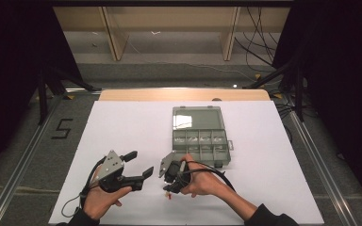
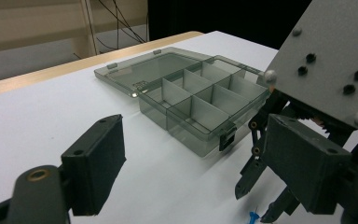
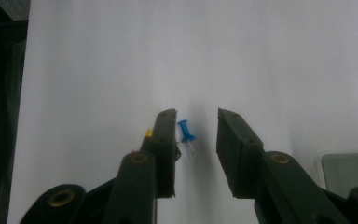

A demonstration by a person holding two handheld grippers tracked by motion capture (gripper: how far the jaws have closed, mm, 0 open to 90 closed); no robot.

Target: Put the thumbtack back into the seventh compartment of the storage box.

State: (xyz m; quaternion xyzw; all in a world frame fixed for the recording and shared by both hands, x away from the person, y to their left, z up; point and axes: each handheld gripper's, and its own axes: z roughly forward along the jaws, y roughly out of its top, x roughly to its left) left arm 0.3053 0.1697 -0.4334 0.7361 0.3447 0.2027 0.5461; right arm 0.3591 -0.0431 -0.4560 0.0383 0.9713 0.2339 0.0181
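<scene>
Right gripper [image 3: 196,116] tips down at white table [image 1: 122,122], jaws narrowed but not touching blue pushpin [image 3: 185,135] lying between them, nearer one pad; yellow pin [image 3: 148,133] peeks just behind that pad. Left gripper [image 1: 139,165] held beside, jaws wide, nothing in them. Farther off, clear compartment box [image 1: 200,141] sits with lid open [image 1: 192,117].
</scene>
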